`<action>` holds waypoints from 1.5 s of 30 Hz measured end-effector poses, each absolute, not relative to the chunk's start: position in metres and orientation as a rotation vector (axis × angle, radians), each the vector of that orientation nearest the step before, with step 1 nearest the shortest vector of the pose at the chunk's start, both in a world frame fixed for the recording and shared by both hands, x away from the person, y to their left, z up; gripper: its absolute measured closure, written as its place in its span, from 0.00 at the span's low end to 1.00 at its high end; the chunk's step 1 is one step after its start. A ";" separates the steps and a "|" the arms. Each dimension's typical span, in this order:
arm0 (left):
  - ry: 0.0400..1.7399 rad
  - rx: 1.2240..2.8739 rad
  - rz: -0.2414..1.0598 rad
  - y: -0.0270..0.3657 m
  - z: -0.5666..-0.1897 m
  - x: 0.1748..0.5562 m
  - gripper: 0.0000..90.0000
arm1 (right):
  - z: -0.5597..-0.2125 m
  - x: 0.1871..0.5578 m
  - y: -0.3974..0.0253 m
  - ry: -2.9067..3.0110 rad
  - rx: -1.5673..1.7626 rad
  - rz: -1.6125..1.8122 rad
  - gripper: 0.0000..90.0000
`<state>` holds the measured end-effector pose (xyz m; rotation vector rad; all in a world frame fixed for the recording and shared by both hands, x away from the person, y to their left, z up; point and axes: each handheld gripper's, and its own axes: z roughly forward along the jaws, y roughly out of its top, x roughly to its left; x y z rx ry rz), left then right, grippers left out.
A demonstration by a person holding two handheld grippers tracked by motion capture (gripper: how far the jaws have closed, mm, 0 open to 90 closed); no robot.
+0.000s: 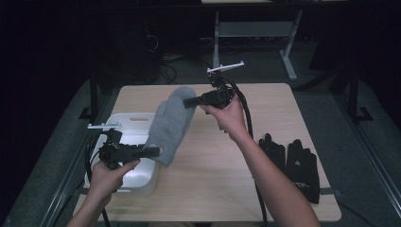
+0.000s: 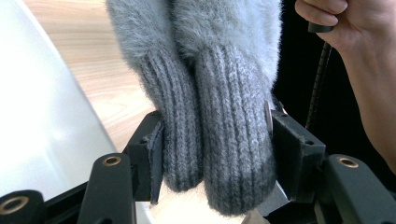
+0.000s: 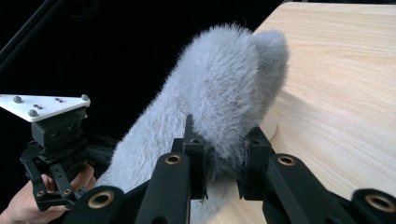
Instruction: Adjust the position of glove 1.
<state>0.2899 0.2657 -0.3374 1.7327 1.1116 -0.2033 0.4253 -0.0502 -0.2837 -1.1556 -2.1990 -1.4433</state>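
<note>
Grey fuzzy mitten pair point(image 1: 171, 124) was held stretched above table point(image 1: 265, 99), beside white bin point(image 1: 137, 182). Ribbed cuffs were clamped by left gripper point(image 2: 217, 140); fluffy tips were pinched by right gripper point(image 3: 223, 161). Judged light, soft, limp, compressible; cuffs best gripped, fur judged slippery.

On your surface point(image 1: 208, 189), a light wood top, you have a white bin point(image 1: 137, 179) sitting at the near left corner, its rim close to the left edge. Over at the near right you see a pair of black gloves point(image 1: 293, 163) lying flat side by side, fingertips pointing away from you, touching or nearly touching each other and well apart from the bin. Beyond the far edge you can make out a white desk frame point(image 1: 257, 33) standing on the dark floor, with a tangle of black cables point(image 1: 165, 64) lying to its left.
</note>
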 end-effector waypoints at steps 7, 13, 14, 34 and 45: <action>1.132 1.718 -0.189 0.278 -0.337 0.286 0.47 | -0.282 0.428 -0.035 -2.208 -1.135 -1.437 0.85; 1.154 1.705 -0.178 0.288 -0.339 0.283 0.47 | -0.283 0.432 -0.021 -2.216 -1.118 -1.417 0.85; 1.156 1.707 -0.177 0.289 -0.339 0.282 0.47 | -0.284 0.432 -0.018 -2.218 -1.115 -1.416 0.85; 1.221 1.670 -0.152 0.321 -0.350 0.271 0.46 | -0.295 0.440 0.027 -2.231 -1.063 -1.363 0.85; 1.260 1.651 -0.142 0.337 -0.355 0.265 0.46 | -0.302 0.444 0.052 -2.232 -1.037 -1.335 0.85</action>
